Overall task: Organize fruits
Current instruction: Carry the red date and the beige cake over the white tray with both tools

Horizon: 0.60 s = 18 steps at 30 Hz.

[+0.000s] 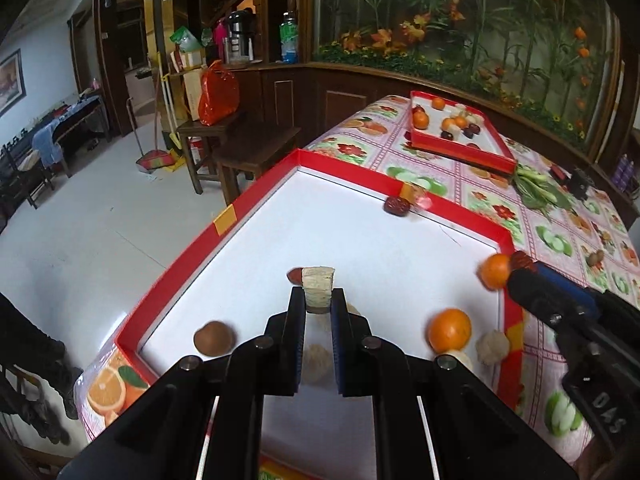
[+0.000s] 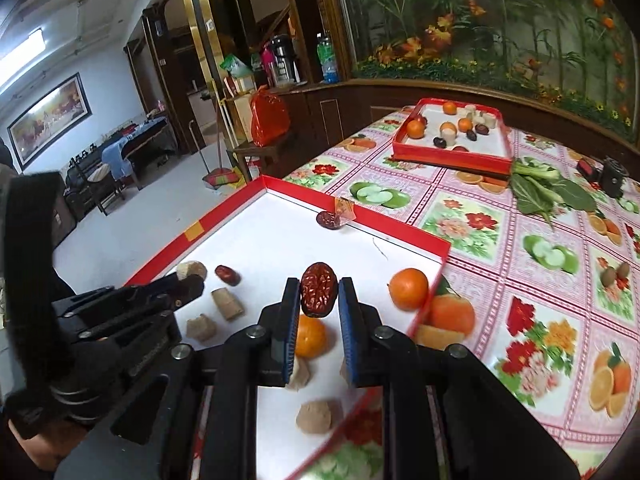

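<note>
- Two red-rimmed trays share the flowered tablecloth (image 2: 520, 240): the near tray (image 1: 256, 196), which serves as landmark below, and the far tray (image 2: 452, 158), well beyond it toward the planted wall.
- Several oranges, dates and pale chunks already lie in the far tray, so part of the sorting looks done; I cannot tell by what rule they are grouped.
- Much is left on the near tray's white floor: an orange (image 2: 409, 288) by its right rim, a second orange (image 1: 449, 330) toward its near edge, tan chunks, a brown round fruit (image 1: 214, 338) at its left corner, and loose dates, one at its far rim (image 1: 397, 205).
- Over the near tray's middle, the left gripper (image 1: 319, 296) is closed snugly on a pale cut chunk (image 1: 318, 286).
- Above the near tray's right half, the right gripper (image 2: 319, 294) pinches a wrinkled red date (image 2: 318, 294); both pieces look lifted, probably bound for the far tray.
</note>
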### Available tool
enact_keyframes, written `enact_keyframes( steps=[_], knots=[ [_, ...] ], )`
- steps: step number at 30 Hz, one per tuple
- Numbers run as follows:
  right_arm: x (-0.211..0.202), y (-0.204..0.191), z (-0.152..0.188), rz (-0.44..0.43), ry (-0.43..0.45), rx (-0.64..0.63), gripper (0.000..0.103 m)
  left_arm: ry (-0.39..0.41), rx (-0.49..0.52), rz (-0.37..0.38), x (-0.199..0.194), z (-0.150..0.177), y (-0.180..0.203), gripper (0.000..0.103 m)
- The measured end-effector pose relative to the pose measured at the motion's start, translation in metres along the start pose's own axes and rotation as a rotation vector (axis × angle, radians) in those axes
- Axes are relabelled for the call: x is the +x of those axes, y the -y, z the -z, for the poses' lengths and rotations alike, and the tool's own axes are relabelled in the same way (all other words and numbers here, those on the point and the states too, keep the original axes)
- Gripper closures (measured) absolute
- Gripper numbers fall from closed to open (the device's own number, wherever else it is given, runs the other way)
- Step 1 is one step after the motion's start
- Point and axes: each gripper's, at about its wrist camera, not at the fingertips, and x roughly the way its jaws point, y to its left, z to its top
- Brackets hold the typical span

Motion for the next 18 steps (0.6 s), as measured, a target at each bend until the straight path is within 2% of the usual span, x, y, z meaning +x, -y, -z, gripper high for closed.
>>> enact_keyframes(
  steps=[8,18],
  knots=[
    [0.036,0.002,-0.003,0.018,-0.062,0.009,0.081,-0.018,-0.020,-0.045,0.014,-0.005,-0.009,0.093],
    [0.047,0.000,-0.007,0.027,-0.084,0.010,0.081,-0.031,-0.042,-0.063,0.017,-0.006,-0.019,0.093]
  ],
)
